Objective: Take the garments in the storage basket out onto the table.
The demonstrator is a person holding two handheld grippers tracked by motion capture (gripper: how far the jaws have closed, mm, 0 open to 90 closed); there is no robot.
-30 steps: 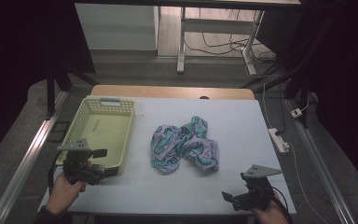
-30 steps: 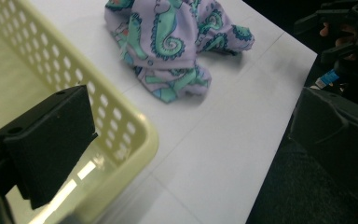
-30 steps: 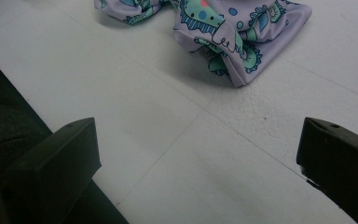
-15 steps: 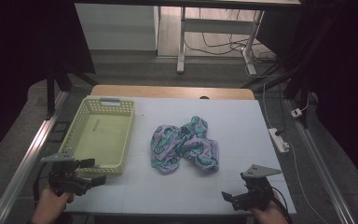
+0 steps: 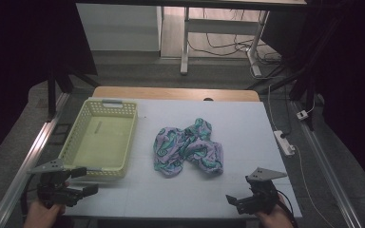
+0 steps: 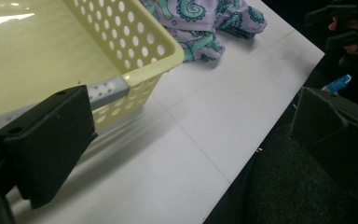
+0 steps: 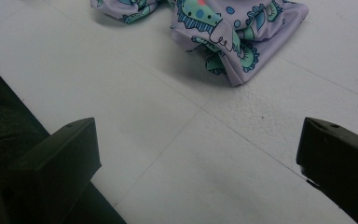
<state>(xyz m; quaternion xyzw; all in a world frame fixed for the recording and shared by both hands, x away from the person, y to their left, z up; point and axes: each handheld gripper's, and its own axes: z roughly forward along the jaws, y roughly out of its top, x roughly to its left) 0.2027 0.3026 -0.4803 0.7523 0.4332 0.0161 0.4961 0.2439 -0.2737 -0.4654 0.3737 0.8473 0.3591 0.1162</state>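
While both jaws gape, crumpled cloth [image 5: 188, 147] lies between grippers — yellow basket [image 5: 100, 137] beside left gripper [image 5: 81, 182]; right gripper [image 5: 231, 201] unobstructed

Left claw [image 5: 81, 182] drew back toward table's near edge

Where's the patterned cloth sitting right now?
In the high view the crumpled cloth lies mid-table, just right of the yellow basket, ahead of both grippers and touched by neither.

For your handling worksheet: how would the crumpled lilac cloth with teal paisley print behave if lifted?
The crumpled lilac cloth with teal paisley print probably droops limply, given its soft folds. It likely unfurls when pinched at one edge. It looks light and unlikely to roll.
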